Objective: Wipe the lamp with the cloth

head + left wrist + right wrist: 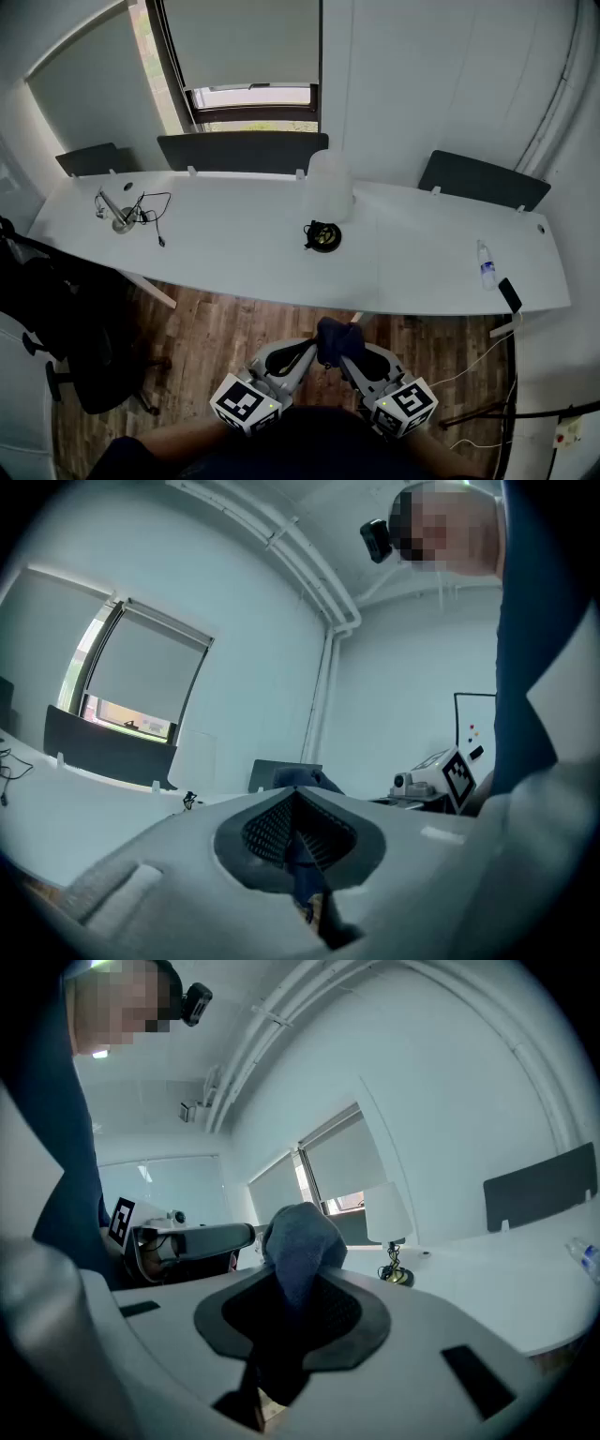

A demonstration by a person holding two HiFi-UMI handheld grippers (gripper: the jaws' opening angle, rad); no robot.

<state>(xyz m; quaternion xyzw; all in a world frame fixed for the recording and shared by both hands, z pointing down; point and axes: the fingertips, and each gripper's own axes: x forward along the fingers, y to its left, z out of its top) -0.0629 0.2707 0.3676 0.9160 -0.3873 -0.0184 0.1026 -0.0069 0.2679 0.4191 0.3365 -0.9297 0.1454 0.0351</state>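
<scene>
The lamp (327,191) stands at the middle of the white table (225,262), with a white shade and a dark round base (323,236). It also shows far off in the right gripper view, as the lamp (387,1214). Both grippers are held low over the wooden floor, in front of the table's near edge and well short of the lamp. A dark blue cloth (337,339) is bunched between their tips. My left gripper (309,350) (298,808) is shut on an edge of the cloth (302,857). My right gripper (350,357) (295,1302) is shut on the cloth (300,1246), which bulges above its jaws.
A water bottle (485,263) and a dark phone (509,294) lie at the table's right end. Cables and a small metal object (122,217) sit at its left end. Dark divider panels (242,150) line the far edge. A black chair (80,347) stands left of me.
</scene>
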